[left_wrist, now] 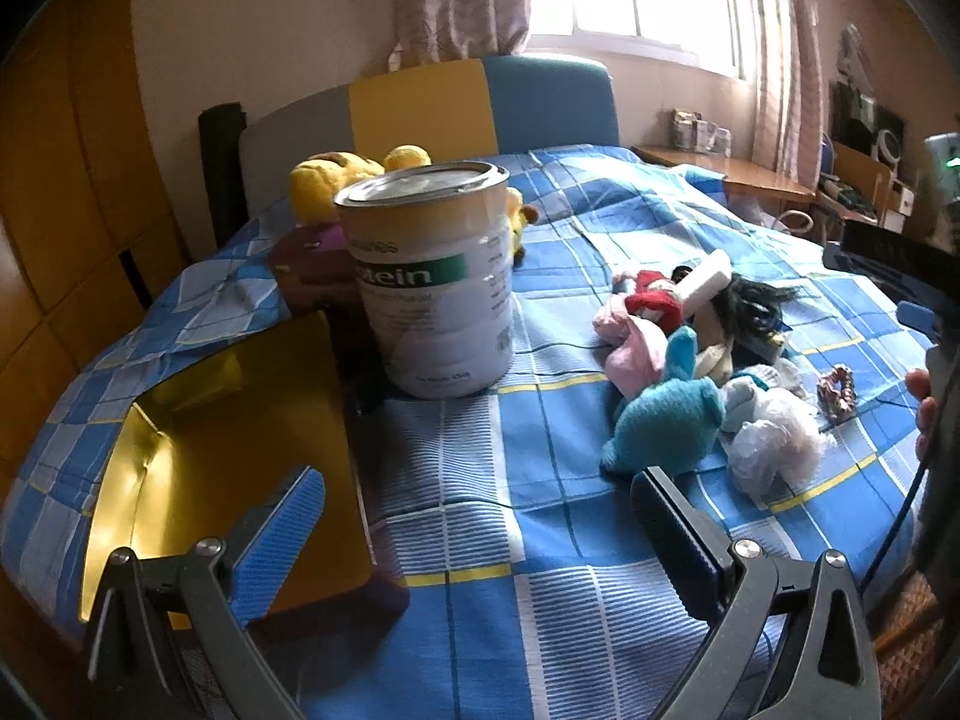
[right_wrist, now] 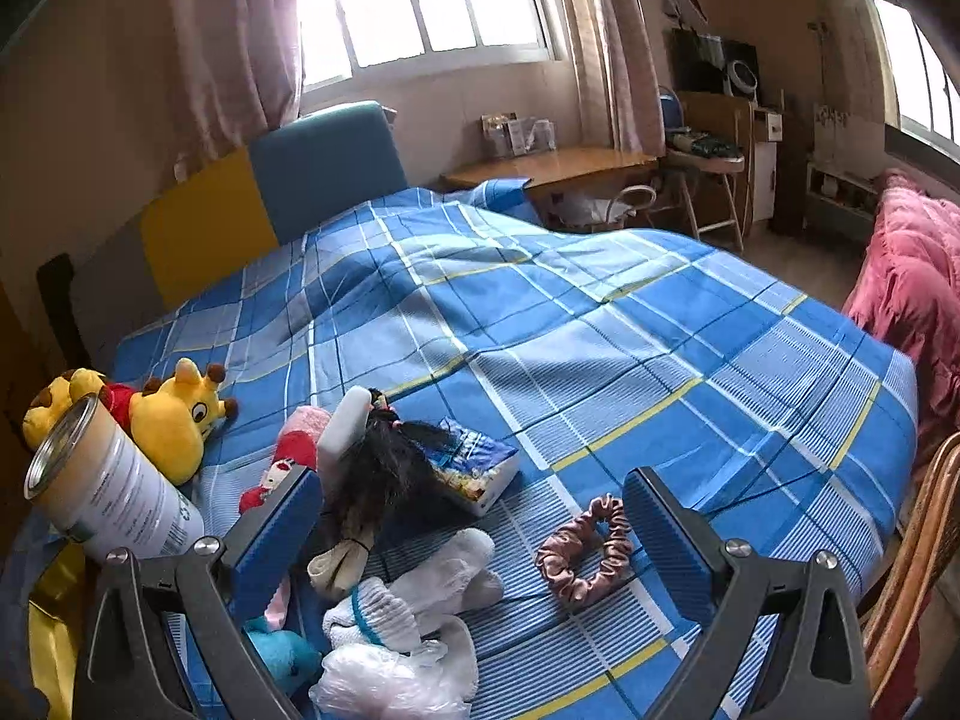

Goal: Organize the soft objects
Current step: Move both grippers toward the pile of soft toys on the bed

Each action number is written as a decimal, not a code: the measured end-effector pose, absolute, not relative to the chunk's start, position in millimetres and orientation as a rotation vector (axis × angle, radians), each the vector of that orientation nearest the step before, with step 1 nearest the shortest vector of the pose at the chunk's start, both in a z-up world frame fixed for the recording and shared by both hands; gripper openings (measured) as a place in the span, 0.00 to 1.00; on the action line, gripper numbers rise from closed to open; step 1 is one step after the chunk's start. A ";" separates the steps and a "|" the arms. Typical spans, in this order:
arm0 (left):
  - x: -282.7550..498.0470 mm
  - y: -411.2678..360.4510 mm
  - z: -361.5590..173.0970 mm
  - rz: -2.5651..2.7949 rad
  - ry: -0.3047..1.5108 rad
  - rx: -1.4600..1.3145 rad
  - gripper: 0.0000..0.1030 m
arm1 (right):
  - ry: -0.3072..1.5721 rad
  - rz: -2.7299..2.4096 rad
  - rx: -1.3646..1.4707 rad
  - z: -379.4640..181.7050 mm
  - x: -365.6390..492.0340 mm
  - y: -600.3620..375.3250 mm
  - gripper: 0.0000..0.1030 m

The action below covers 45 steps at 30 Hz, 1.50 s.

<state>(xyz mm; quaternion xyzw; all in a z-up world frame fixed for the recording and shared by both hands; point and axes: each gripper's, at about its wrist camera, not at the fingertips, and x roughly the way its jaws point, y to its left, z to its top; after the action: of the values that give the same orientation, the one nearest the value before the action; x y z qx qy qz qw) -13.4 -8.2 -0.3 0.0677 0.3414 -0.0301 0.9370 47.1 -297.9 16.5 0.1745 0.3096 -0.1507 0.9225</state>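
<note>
A heap of soft things lies on the blue checked bed [left_wrist: 540, 540]: a teal plush [left_wrist: 666, 420], a pink cloth [left_wrist: 636, 354], a red-and-white doll [left_wrist: 654, 300], white socks [right_wrist: 420, 594], a crumpled plastic bag [right_wrist: 384, 684] and a pink scrunchie [right_wrist: 585, 552]. Yellow plush toys [right_wrist: 174, 420] rest near the headboard. My left gripper [left_wrist: 480, 510] hovers open over bare sheet, left of the teal plush. My right gripper [right_wrist: 474, 516] is open above the socks and scrunchie, holding nothing.
A white tin [left_wrist: 438, 282] stands upright beside an open gold-lined box [left_wrist: 228, 450] at the bed's left. A small book [right_wrist: 474, 468] and a dark-haired doll [right_wrist: 384, 468] lie in the heap. A desk [right_wrist: 558, 162] and pink quilt [right_wrist: 906, 282] flank the bed.
</note>
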 end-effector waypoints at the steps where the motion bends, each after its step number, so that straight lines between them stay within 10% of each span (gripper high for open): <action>1: -13.1 -9.7 -0.6 -0.075 0.699 0.140 1.00 | 0.643 -0.302 0.373 14.9 47.6 -299.1 0.99; 45: 81.7 -40.6 -22.8 -0.378 0.967 -0.110 1.00 | 0.673 -0.215 0.515 5.1 50.8 -312.3 0.99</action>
<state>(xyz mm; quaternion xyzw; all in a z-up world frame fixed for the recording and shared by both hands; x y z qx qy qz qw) 81.7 -40.6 -22.8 -0.0526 0.4620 -0.1805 0.8667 50.8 -312.3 5.1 0.2491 0.3258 -0.1041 0.9061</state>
